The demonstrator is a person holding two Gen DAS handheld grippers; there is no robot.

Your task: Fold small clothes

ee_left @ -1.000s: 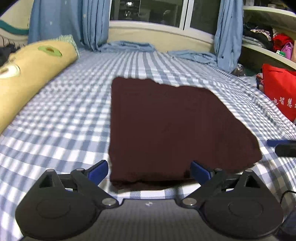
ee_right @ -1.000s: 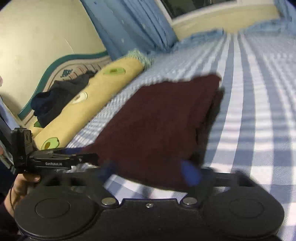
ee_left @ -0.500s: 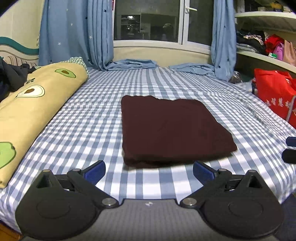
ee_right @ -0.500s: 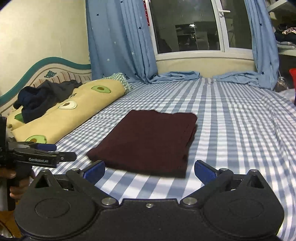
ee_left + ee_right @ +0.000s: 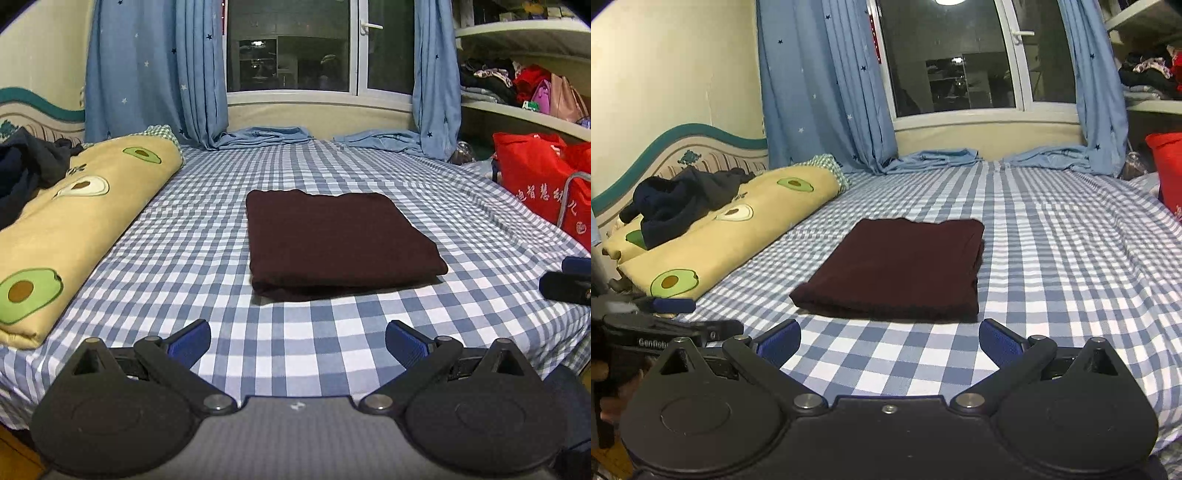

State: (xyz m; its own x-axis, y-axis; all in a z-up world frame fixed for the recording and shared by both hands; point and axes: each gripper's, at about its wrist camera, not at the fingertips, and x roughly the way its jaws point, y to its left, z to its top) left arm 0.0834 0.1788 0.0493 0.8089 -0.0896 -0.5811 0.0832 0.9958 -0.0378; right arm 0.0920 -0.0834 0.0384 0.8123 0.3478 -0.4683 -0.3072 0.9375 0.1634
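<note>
A dark red cloth (image 5: 340,240) lies folded flat in the middle of the blue checked bed (image 5: 207,236). In the left wrist view it sits at 12 o'clock from the left gripper (image 5: 297,341), whose two blue fingers are spread wide apart and hold nothing. The right gripper (image 5: 889,339) is also wide apart and empty, with the cloth at 12 o'clock, near but not touching. A long yellow avocado pillow (image 5: 74,225) lies at 10 o'clock. A red bag (image 5: 535,177) stands at 2 o'clock.
</note>
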